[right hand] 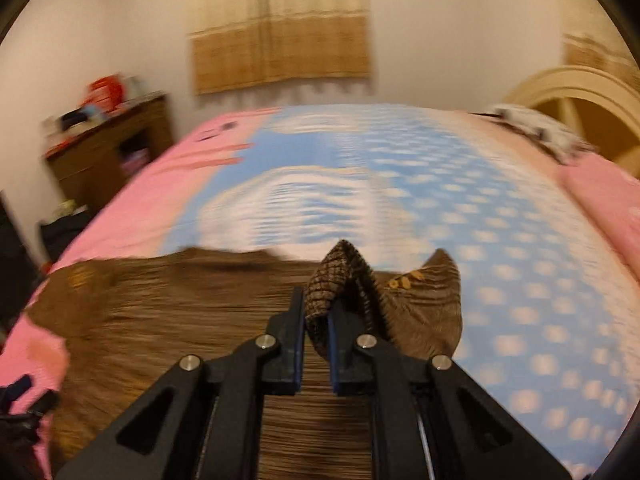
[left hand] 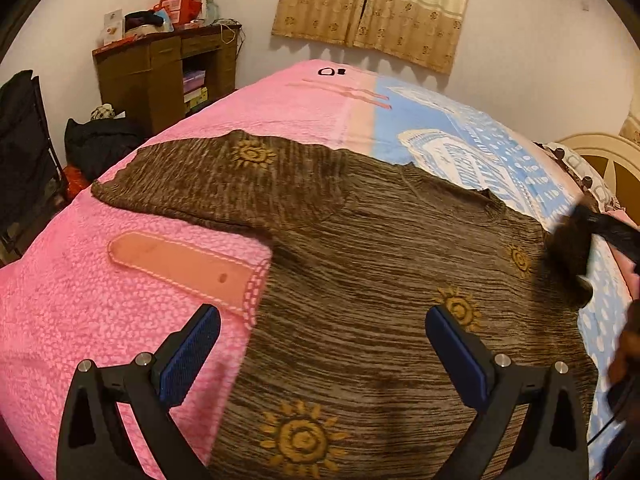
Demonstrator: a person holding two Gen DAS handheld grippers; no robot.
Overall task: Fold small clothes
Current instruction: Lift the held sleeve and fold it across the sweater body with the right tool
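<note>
Left wrist view: one brown shirt (left hand: 360, 264) lies spread flat on the bed (left hand: 100, 300), its body toward the near edge and one sleeve (left hand: 192, 176) stretched toward the left edge. Five orange suns are printed on the cloth that shows here. The bed cover is pink on the left and blue with white print on the right. The left gripper (left hand: 322, 322) hovers over the shirt's left hem with its two jaws spread wide and nothing between them; one blue pad (left hand: 188, 360) is over the pink cover, the other over brown cloth. At the right edge of the bed the right gripper (left hand: 600, 228) shows as a dark blur with a bunch of brown cloth at its tip. Beyond the left edge stands one wooden desk (left hand: 160, 76) with clutter on top, and one curtain (left hand: 372, 12) hangs on the far wall.

Right wrist view: the picture is blurred. The right gripper (right hand: 316, 316) has its two jaws pressed together on a fold of the shirt (right hand: 160, 320), the pinched sleeve (right hand: 340, 280) raised above the cover while the rest lies on the bed (right hand: 520, 260). One curved headboard (right hand: 580, 96) shows at the far right corner
</note>
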